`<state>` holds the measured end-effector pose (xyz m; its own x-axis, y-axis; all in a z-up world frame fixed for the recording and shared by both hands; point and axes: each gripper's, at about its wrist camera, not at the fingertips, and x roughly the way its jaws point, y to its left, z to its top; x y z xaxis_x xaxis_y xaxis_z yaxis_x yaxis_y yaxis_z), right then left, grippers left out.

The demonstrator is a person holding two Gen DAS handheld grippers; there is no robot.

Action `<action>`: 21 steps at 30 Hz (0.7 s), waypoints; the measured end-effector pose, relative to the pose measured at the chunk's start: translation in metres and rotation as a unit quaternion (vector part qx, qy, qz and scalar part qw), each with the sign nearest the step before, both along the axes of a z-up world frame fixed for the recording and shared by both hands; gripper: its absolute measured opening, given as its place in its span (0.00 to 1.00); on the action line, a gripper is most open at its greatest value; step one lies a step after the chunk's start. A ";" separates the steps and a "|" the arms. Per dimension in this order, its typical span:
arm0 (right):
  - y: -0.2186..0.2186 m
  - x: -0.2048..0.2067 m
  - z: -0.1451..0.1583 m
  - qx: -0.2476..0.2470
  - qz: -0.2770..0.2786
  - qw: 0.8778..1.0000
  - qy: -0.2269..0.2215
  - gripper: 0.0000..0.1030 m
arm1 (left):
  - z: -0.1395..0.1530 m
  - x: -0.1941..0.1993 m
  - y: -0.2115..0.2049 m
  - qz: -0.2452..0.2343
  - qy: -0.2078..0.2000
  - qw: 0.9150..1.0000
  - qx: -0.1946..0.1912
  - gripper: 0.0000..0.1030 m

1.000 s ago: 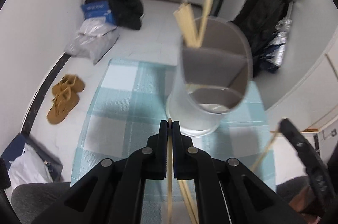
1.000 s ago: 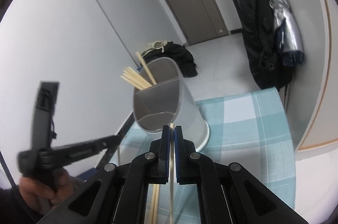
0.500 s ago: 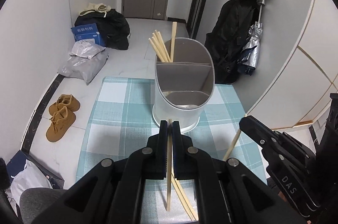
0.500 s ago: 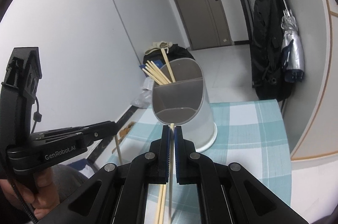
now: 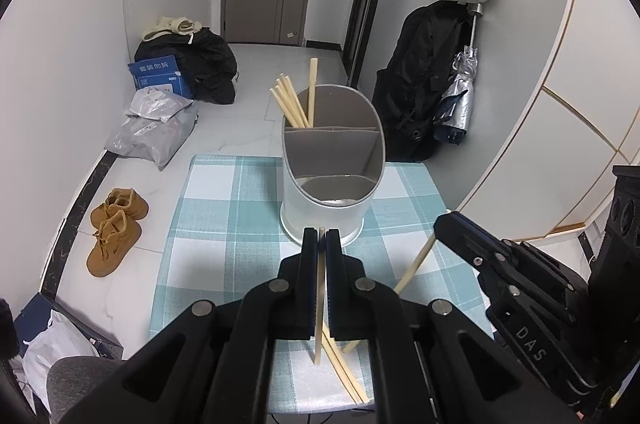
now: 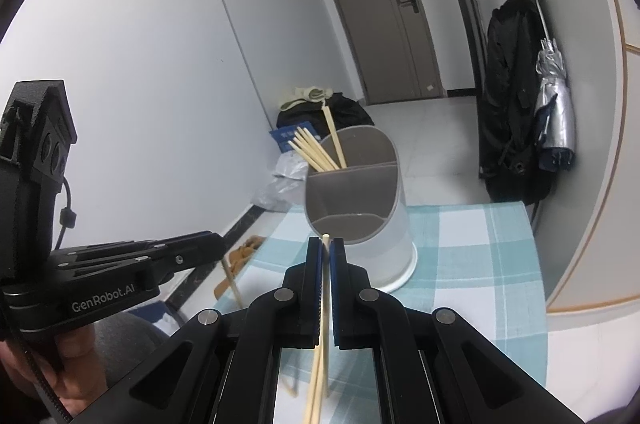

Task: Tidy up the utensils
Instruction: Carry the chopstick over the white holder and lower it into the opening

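A grey utensil holder [image 5: 332, 179] with three compartments stands on the checked table [image 5: 224, 224]; it also shows in the right wrist view [image 6: 360, 207]. Several chopsticks [image 5: 294, 103] stand in its far compartment. My left gripper [image 5: 321, 236] is shut on a chopstick [image 5: 319, 304], held upright just short of the holder. My right gripper [image 6: 326, 244] is shut on another chopstick [image 6: 325, 304]; in the left wrist view it [image 5: 440, 224] is at right with its chopstick [image 5: 412, 268] hanging down. Two chopsticks [image 5: 344, 372] lie on the table's near edge.
The table is small with a teal checked cloth. On the floor to the left are brown shoes [image 5: 114, 232], plastic bags [image 5: 156, 127] and a blue box [image 5: 158, 75]. A black backpack [image 5: 424, 79] and umbrella [image 5: 460, 99] lean at the right wall.
Both grippers have drawn back and up from the holder, each still holding its chopstick. The holder now looks smaller and farther away in both views.
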<state>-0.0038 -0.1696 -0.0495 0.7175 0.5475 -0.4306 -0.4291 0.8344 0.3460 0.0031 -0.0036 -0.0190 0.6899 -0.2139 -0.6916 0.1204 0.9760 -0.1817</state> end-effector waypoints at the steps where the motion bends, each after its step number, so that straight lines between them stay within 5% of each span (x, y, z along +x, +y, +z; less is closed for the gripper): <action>1: 0.000 -0.001 0.001 0.000 0.003 1.000 -0.006 0.03 | 0.002 -0.001 -0.001 -0.005 0.000 1.000 -0.002 0.00; 11: -0.008 0.006 0.007 0.012 0.001 1.000 -0.010 0.03 | 0.023 0.009 -0.015 -0.037 0.004 0.999 -0.009 0.00; 21: -0.024 0.027 0.047 0.008 0.001 0.999 -0.039 0.03 | 0.052 0.027 -0.027 -0.058 0.001 0.998 -0.022 0.00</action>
